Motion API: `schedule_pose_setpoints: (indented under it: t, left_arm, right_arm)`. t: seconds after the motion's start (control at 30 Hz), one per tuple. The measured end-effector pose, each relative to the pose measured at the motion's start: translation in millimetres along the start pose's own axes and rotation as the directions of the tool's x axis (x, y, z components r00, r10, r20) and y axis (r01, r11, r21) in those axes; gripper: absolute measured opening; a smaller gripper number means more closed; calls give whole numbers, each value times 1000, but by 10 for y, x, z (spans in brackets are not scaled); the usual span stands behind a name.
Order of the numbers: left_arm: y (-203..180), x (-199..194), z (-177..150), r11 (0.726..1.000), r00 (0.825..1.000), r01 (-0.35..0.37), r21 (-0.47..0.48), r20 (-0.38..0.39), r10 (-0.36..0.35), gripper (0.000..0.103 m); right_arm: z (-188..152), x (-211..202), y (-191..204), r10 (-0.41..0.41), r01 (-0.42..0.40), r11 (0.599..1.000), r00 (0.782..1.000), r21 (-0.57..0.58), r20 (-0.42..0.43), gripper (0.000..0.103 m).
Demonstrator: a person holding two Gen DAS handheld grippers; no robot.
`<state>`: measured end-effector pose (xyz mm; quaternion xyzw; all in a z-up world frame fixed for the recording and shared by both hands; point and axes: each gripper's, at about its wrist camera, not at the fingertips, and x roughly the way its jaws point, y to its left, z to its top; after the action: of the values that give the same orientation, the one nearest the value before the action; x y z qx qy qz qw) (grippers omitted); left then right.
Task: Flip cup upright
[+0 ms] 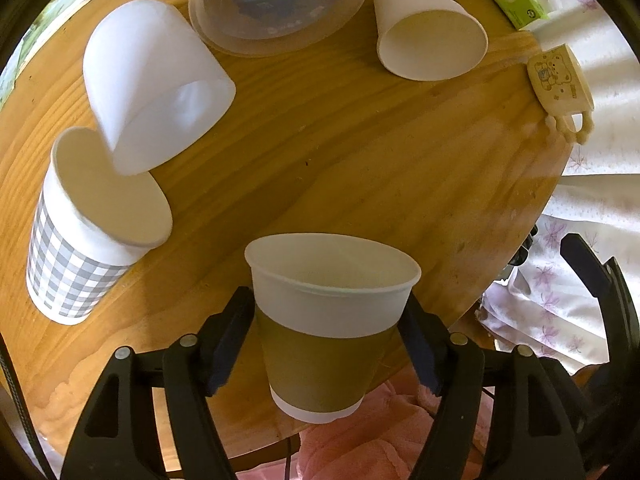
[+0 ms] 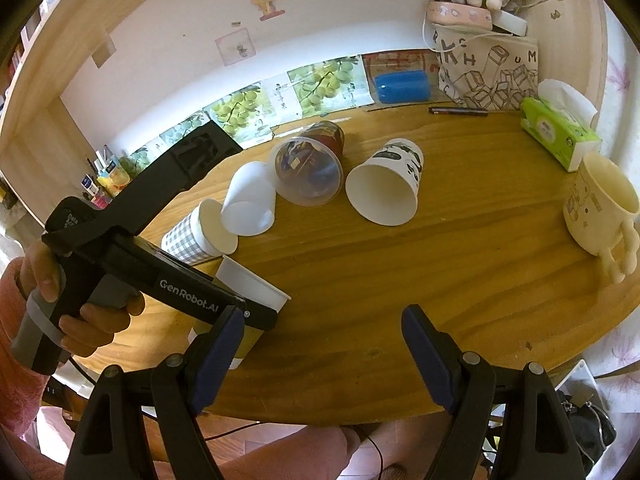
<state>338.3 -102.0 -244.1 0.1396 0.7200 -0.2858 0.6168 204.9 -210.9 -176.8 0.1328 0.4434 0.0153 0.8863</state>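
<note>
Meanwhile left claw [image 1: 326,344] grasps one sleeved cup [image 1: 324,320]; right claw [image 2: 324,354] released; four cups toppled.

On the table [image 2: 400,264], you had the sleeved cup [image 1: 328,320] nearest you, the checked cup [image 1: 80,248] to its left, the tissue pack [image 2: 560,132] far right behind it.

Both wrist views look down, sharing the wooden table [image 1: 320,152].
</note>
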Motion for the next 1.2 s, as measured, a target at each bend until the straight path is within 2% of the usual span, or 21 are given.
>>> schedule_pose_setpoints:
  t: [0.33,0.93,1.1,1.2]
  left_arm:
    - [-10,-76,16,1000,1000,-1,6,4,1,75]
    - [-89,-508,-126,999,992,-38,17,122,36,75]
    - [-117,-683,-236,999,979,-46,9,198,43,75]
    - [-118,-852,-356,999,955,-40,-3,295,39,75]
  right_arm:
    - [-50,-64,-7,-11,11,1000,1000,12,7,82]
    - [-145,-285,17,-6,7,1000,999,-9,38,82]
    - [-191,-346,55,2,-1,1000,999,-25,40,82]
    - [-224,-371,87,10,-9,999,999,-38,39,82]
